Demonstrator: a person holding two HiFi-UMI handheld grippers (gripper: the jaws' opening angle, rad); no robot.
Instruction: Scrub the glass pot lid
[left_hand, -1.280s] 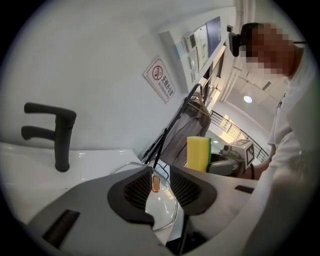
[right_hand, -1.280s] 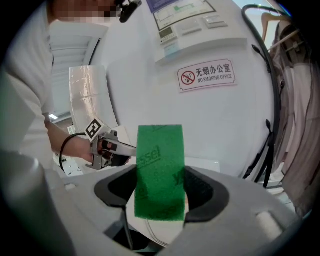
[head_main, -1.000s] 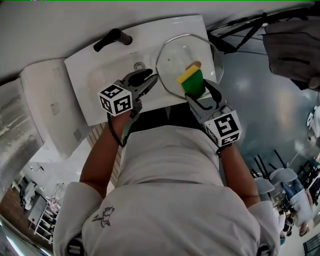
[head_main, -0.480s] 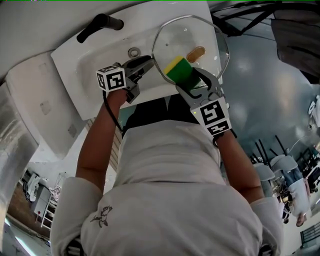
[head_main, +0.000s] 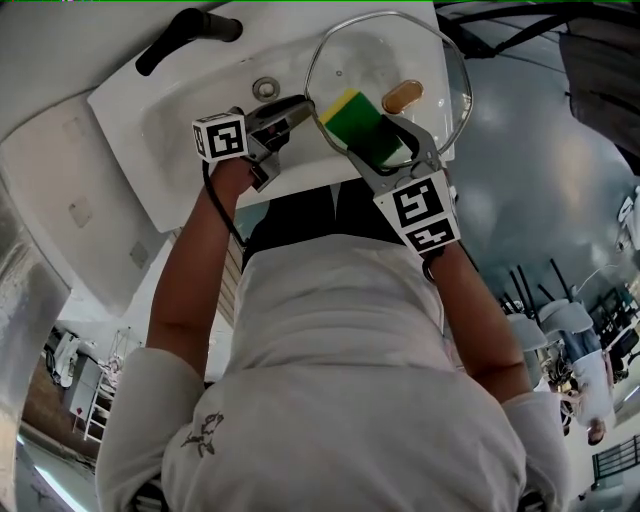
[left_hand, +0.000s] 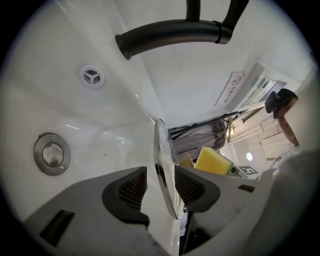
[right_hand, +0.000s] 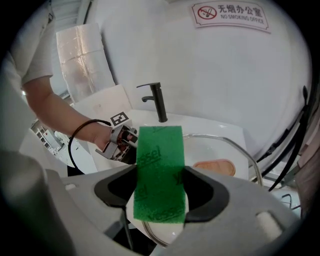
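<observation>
Porcelain framed the scene: a white sink with a black faucet at its back and a round metal drain in the basin. The glass pot lid was at the sink's right side. Its metal-rimmed disc reached past the sink's right edge, and a brown knob showed near its middle.

The left hand-held gripper met the lid from the left. In the left gripper view the lid stood edge-on between its jaws, which had just been opening. A strip of white basin showed between the left pad and the rim, while the right pad lay close beside the glass. The rim therefore sat between the jaws without being pinched.

The right hand-held gripper was closed on a sponge, with both pads pressing its sides. The green scouring face was turned toward that gripper's camera, and the yellow foam showed along the sponge's far edge in the head view. The sponge lay over the lid's near-left part, just right of the left hand-held gripper's tips. Whether it touched the glass I could not tell.

In the right gripper view, a no-smoking sign hung on the wall above the faucet.
</observation>
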